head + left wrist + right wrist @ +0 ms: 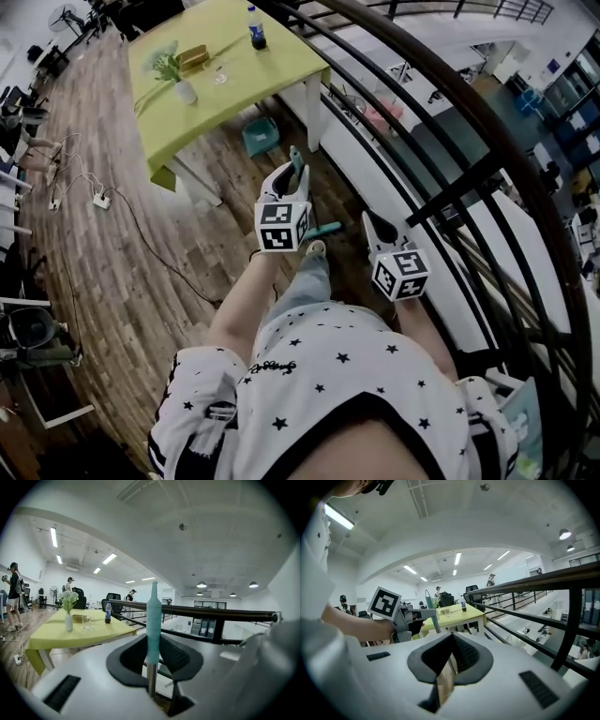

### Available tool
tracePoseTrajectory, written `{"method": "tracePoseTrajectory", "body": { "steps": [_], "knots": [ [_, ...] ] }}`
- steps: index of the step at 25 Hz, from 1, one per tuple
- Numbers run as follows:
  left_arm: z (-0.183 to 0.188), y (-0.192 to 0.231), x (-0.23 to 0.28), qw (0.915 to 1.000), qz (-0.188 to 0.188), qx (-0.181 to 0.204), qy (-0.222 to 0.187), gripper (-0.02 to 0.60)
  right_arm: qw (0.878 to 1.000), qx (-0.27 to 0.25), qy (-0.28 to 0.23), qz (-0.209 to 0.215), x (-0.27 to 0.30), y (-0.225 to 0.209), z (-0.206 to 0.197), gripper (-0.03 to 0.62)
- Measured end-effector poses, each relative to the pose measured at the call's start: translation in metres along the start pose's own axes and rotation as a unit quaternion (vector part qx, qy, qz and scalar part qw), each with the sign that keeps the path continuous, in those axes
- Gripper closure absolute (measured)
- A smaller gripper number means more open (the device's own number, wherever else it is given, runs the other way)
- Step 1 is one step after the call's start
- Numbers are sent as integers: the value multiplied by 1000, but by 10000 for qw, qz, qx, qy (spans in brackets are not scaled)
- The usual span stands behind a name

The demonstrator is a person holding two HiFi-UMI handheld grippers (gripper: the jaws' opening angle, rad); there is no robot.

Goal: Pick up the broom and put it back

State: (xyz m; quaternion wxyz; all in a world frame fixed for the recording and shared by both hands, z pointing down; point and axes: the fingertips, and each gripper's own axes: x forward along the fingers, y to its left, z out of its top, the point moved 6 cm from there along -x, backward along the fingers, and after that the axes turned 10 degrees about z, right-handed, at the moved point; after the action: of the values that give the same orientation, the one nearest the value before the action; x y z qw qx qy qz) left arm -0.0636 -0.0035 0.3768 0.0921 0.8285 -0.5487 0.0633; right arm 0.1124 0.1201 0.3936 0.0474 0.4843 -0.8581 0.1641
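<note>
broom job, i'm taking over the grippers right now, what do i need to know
Left gripper: shut on the broom handle, at the lower end of its teal sleeve.
Right gripper: shut, nothing in it, beside the left one.
Where: you stand along the railing, with the yellow table ahead. The broom's head is out of view.
Done: the broom is in the grip.
Left: put it back. No view shows its place.

We can read no text anywhere. The small script on the person's starred shirt [272,367] is too blurred, and the label on the bottle [256,28] on the far table [281,61] is too small.
</note>
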Motion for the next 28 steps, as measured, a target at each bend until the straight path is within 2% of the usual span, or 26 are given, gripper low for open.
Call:
{"method": "tracePoseTrajectory", "body": {
  "steps": [6, 12, 28],
  "knots": [
    [7, 32, 2, 9993, 345, -100, -103, 489, 9992, -96, 145, 346, 35, 4, 4, 600],
    [-2, 68, 25, 9983, 535, -199, -96, 489, 9980, -190, 216, 568, 81, 4, 4, 600],
    [-1, 129, 102, 9961, 811, -348, 82, 490, 9965, -293, 388, 681, 176, -34, 45, 600]
  ]
}}
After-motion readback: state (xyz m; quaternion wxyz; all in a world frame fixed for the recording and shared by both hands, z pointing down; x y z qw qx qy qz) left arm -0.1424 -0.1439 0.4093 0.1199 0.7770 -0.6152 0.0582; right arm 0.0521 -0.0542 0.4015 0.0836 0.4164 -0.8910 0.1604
